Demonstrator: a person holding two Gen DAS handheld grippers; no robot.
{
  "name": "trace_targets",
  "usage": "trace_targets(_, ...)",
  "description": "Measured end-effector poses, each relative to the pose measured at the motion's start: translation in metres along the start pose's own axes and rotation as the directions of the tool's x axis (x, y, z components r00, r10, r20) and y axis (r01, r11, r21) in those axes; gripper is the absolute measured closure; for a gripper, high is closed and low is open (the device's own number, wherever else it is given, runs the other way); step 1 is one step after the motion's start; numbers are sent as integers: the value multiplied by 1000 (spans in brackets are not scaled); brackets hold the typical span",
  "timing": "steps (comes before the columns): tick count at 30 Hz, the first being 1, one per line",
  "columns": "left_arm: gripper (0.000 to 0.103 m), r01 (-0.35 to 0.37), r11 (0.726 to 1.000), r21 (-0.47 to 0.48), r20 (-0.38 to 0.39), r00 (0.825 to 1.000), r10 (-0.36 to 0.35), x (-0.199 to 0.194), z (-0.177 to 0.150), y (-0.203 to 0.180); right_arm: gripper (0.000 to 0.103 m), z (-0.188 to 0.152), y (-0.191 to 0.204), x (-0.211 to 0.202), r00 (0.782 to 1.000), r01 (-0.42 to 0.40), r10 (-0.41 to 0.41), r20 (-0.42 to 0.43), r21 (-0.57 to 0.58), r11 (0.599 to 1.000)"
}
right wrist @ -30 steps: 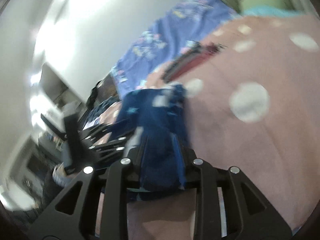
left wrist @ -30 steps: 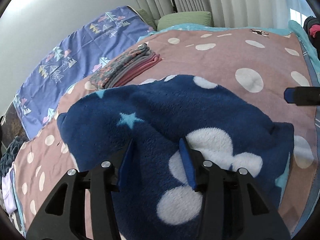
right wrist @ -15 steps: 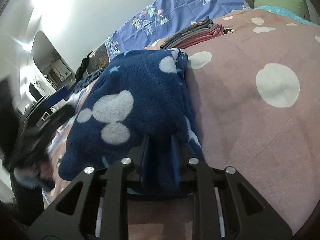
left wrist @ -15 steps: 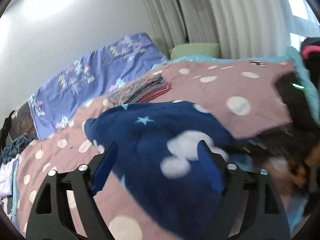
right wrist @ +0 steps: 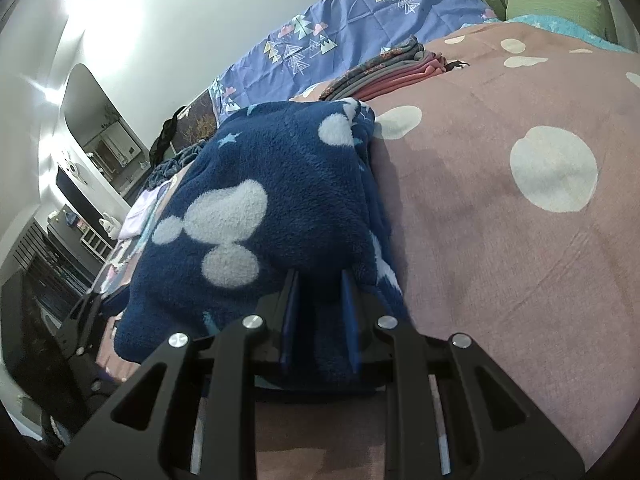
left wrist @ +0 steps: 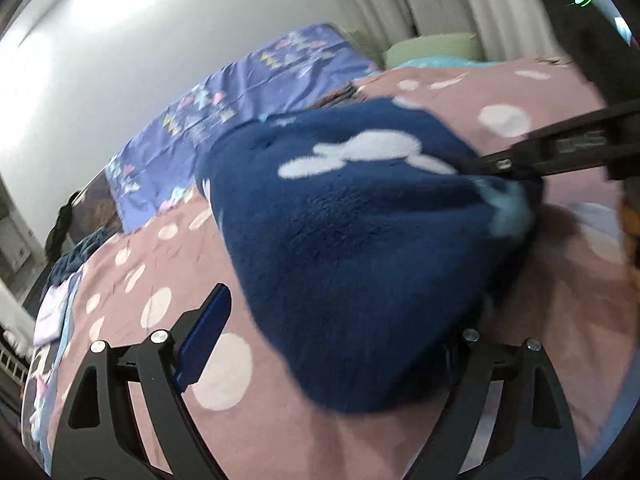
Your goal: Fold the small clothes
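Navy fleece garment in right gripper jaws; left gripper wide.

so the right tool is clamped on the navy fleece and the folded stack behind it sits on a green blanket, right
Not quite: the blanket is pink with white dots, not green. The right wrist view shows it. The rest holds: the right tool is clamped on the navy fleece, and the folded stack sits behind it.
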State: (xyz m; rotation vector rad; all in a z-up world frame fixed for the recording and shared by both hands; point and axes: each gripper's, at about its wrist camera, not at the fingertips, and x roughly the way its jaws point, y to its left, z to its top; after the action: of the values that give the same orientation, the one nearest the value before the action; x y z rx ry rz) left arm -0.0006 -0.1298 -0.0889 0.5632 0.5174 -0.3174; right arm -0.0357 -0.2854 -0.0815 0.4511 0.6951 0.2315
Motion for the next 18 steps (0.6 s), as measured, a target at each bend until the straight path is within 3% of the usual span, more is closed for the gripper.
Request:
trace_targets(3,17,-84,996,24,-13,996,84,7,-1,-3,83,-1,7,1,999,54,-54,0,-31,998)
trace_targets(5,16,-125,992,1,-36,992,125,2,-8,16,85,-3,7,2,996,85,-85,2,-41,996)
trace_targets(8,16,-100,995,0,-84,991,99,-2,-26,30,87,-5,6,5,997,71,-72,-15,-51,996)
trace_targets(13,19,-114,993,12,-74,991,114,-5,-30,22,87,-6,8,4,996,82,-84,-19,-75,994)
trace_targets(14,23,-84,996,9,-75,994,84,-7,-31,23,87,-6,8,3,996,82,-83,-19,-75,994)
trace_targets(16,44,66,997,-29,-80,994,-69,-18,-30,30,87,-6,8,3,996,82,-84,-17,-69,994)
trace_targets(18,63,262,962,-72,-46,963,-266,-42,-29,42,86,-5,7,3,996,81,-83,-16,-63,995)
